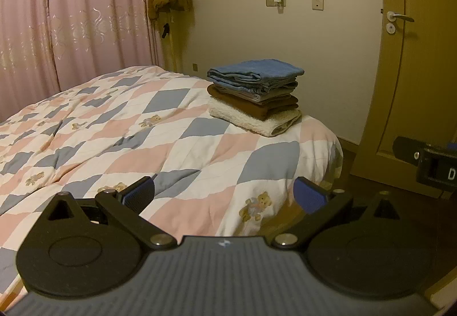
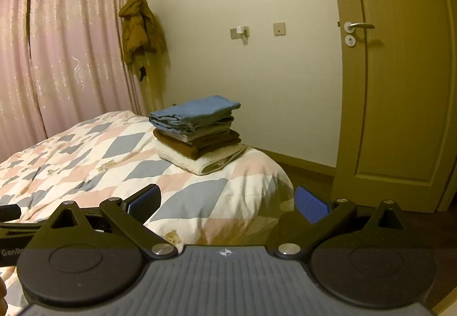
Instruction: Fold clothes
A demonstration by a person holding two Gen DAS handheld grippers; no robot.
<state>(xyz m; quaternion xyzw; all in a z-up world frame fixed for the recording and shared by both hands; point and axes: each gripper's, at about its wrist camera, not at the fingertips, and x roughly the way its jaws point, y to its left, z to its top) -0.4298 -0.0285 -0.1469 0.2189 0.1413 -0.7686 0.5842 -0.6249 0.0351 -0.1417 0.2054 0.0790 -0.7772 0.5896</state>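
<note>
folded stack [image 1: 254,96] beyond left claw [image 1: 224,196], apart

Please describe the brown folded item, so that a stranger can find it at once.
Look at the bed with its checked quilt; a stack of folded clothes sits on the corner nearest the door. The brown item lies second from the bottom, above the cream fleece and below grey and blue pieces.

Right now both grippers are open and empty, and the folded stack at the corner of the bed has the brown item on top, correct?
Not quite. The top of the folded stack is the blue item; the brown item lies lower, above the cream one, as the left wrist view shows. The left gripper and right gripper are open and empty.
</note>
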